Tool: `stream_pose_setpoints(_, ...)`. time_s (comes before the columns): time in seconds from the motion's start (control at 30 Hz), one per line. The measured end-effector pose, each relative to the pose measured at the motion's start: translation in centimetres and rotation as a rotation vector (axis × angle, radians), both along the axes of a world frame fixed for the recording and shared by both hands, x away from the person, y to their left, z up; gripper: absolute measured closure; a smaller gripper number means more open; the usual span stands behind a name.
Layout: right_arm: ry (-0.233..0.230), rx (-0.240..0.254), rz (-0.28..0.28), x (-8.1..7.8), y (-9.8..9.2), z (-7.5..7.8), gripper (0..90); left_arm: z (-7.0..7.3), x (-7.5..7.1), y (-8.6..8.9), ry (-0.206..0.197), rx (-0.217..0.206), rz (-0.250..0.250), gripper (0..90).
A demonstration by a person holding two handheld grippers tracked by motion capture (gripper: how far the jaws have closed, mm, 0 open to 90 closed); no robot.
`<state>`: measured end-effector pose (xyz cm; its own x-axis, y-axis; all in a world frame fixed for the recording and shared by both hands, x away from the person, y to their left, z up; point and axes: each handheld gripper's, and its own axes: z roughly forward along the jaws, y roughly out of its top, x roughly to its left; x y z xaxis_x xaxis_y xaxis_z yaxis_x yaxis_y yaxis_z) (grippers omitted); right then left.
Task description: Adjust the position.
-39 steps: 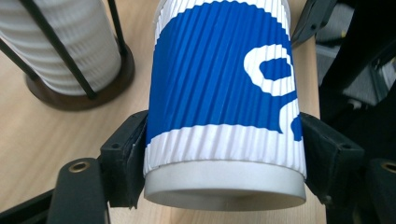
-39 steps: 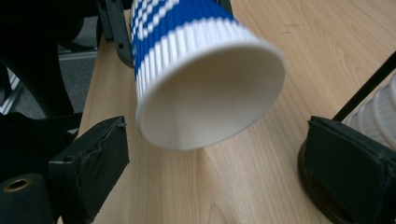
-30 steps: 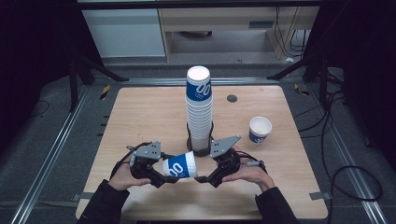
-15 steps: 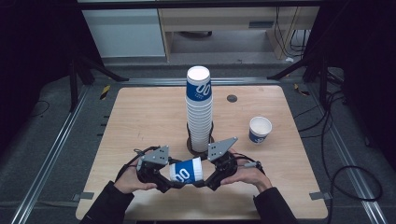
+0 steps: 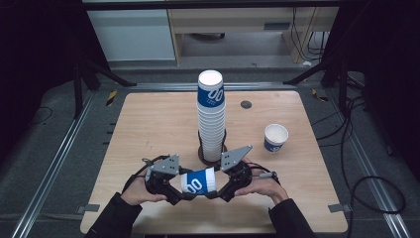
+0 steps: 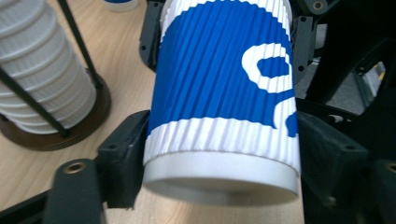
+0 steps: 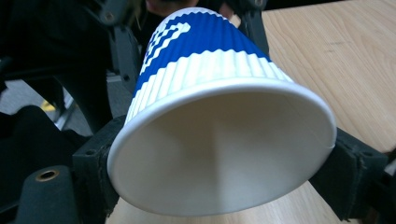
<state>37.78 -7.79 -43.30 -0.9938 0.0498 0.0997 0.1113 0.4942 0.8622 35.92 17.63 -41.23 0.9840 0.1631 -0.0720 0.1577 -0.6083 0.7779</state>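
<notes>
A blue-and-white ribbed paper cup (image 5: pixel 199 181) lies on its side in the air just above the near edge of the desk (image 5: pixel 148 129), bridging the two grippers. The left gripper (image 5: pixel 174 191) has its fingers clamped on the narrow bottom end: in the left gripper view the black fingers (image 6: pixel 122 158) press on either side of the cup's base. The right gripper (image 5: pixel 218 192) takes the wide mouth end; its fingers have just been closing with the cup between them, and in the right gripper view they (image 7: pixel 95 179) now sit against the rim on both sides, which bulges slightly out of round. Holding the cup at both ends looks like a handover, or a pull to free one cup from another nested in it; which one I cannot tell.

Behind the hands stands the tall stack of cups (image 5: pixel 211 116), kept upright by a thin wire holder on a round dark base (image 5: pixel 207 154), likely the source or the goal of the held cup. A single cup (image 5: pixel 275 137) stands upright to the right, well apart, mouth up.
</notes>
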Motion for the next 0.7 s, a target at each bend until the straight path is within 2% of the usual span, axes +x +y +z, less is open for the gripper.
stream_pose_setpoints(0.13,-0.009,-0.015,-0.018,0.2,-0.5,0.1,16.0,0.2,0.2,0.6,-0.006,0.026,0.035,17.8)
stream_pose_setpoints(0.23,-0.046,-0.078,-0.053,0.3,-0.7,0.1,15.7,-0.2,0.6,0.8,-0.007,0.074,0.068,17.0)
stream_pose_setpoints(0.27,-0.046,-0.078,-0.053,0.3,-0.7,0.1,15.7,-0.2,0.6,0.8,-0.007,0.074,0.068,16.6)
stream_pose_setpoints(0.3,-0.06,-0.12,-0.062,0.3,-0.5,-0.1,15.6,-0.5,0.7,0.6,-0.018,0.109,0.078,16.5)
stream_pose_setpoints(0.33,-0.06,-0.12,-0.062,0.3,-0.5,-0.1,15.6,-0.5,0.7,0.6,-0.018,0.109,0.078,16.4)
stream_pose_setpoints(0.37,-0.064,-0.16,-0.063,0.2,0.0,-0.6,15.5,-0.9,0.6,0.1,-0.03,0.156,0.079,16.3)
stream_pose_setpoints(0.4,-0.064,-0.16,-0.063,0.2,0.0,-0.6,15.5,-0.9,0.6,0.1,-0.03,0.156,0.079,16.2)
stream_pose_setpoints(0.43,-0.071,-0.201,-0.057,0.1,0.6,-1.0,15.5,-1.3,0.5,-0.5,-0.035,0.187,0.068,16.3)
stream_pose_setpoints(0.47,-0.071,-0.201,-0.057,0.1,0.6,-1.0,15.5,-1.3,0.5,-0.5,-0.035,0.187,0.068,16.3)
stream_pose_setpoints(0.5,-0.072,-0.225,-0.05,-0.1,1.1,-1.3,15.4,-1.8,0.2,-1.2,-0.043,0.215,0.06,16.3)
stream_pose_setpoints(0.53,-0.072,-0.225,-0.05,-0.1,1.1,-1.3,15.4,-1.8,0.2,-1.2,-0.043,0.215,0.06,16.3)
stream_pose_setpoints(0.57,-0.076,-0.235,-0.036,-0.2,1.7,-1.5,15.4,-2.1,0.1,-1.6,-0.05,0.249,0.047,16.3)
stream_pose_setpoints(0.6,-0.076,-0.235,-0.036,-0.2,1.7,-1.5,15.4,-2.1,0.1,-1.6,-0.05,0.249,0.047,16.3)
stream_pose_setpoints(0.63,-0.074,-0.235,-0.029,-0.4,2.0,-1.5,15.4,-2.4,0.0,-2.0,-0.053,0.275,0.042,16.5)
stream_pose_setpoints(0.7,-0.078,-0.231,-0.024,-0.4,2.1,-1.4,15.5,-2.6,-0.1,-2.1,-0.052,0.281,0.039,17.1)
